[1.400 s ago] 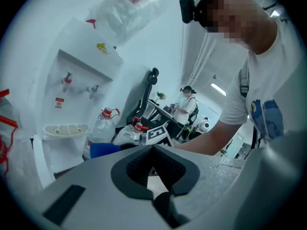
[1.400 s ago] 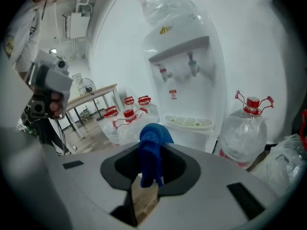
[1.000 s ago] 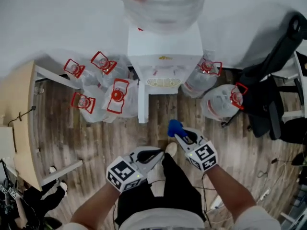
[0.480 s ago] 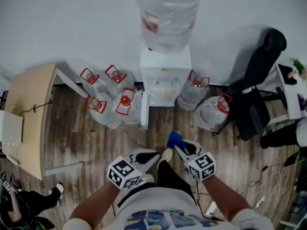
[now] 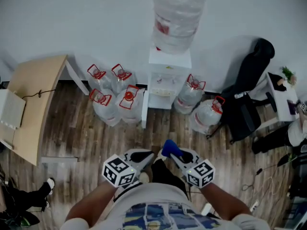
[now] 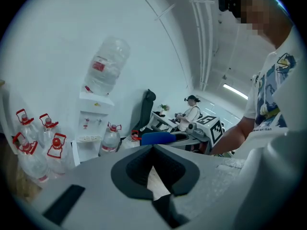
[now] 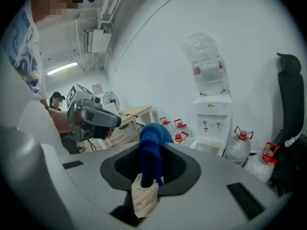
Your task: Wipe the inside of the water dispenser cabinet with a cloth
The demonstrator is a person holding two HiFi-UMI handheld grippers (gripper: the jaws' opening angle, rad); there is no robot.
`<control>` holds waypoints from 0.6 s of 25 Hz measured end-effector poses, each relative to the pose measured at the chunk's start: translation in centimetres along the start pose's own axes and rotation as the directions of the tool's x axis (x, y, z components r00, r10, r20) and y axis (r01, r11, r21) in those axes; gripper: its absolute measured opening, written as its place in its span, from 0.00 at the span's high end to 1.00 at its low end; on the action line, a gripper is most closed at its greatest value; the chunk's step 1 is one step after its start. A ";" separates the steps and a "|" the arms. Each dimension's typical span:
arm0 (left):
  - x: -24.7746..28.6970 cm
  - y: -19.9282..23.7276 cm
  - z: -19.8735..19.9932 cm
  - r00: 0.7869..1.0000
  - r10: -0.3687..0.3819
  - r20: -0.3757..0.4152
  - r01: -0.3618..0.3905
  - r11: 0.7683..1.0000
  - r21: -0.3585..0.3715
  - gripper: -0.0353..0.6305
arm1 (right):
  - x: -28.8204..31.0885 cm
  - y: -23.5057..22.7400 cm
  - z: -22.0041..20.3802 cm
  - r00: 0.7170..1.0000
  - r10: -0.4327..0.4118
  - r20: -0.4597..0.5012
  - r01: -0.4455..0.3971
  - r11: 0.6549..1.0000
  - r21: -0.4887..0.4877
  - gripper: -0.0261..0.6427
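Well in front of the water dispenser (image 5: 168, 78), the right gripper (image 5: 175, 153) is clamping a blue cloth (image 5: 168, 147), while the left gripper (image 5: 145, 155) beside it is sitting clenched, empty.

The dispenser's (image 5: 169, 75) cabinet interior cannot be made out from the head view: its door (image 5: 144, 110) stands edge-on, screening the space behind. The bottle (image 5: 176, 13) on top is cropped by the upper edge, its label print too small to read. The cloth's (image 7: 152, 147) lower end disappears between the right gripper's (image 7: 149, 176) closed jaws. The desk (image 5: 33, 104) runs off the left edge, where a person (image 5: 24, 202) is also cut.
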State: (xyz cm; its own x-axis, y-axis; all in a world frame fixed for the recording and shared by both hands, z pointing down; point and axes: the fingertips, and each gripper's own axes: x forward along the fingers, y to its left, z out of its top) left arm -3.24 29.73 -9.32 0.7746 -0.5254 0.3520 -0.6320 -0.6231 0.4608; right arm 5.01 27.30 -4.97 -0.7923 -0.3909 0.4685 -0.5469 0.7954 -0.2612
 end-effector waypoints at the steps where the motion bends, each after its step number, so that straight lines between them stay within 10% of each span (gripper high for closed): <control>1: -0.8 -0.5 -0.5 1.000 0.002 0.004 -0.002 1.000 -0.003 0.94 | -0.4 0.8 -0.5 1.000 0.002 0.000 -0.002 1.000 -0.002 0.83; 15: -6.5 -4.6 -4.1 1.000 0.020 0.017 -0.021 1.000 0.003 0.94 | -4.6 6.9 -1.9 1.000 -0.015 0.022 0.016 0.999 -0.041 0.83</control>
State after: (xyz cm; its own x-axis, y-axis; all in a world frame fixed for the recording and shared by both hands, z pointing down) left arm -5.27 38.32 -10.40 0.7611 -0.5479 0.3473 -0.6478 -0.6138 0.4513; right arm 5.37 35.50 -7.34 -0.7899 -0.4129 0.4533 -0.5478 0.8073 -0.2193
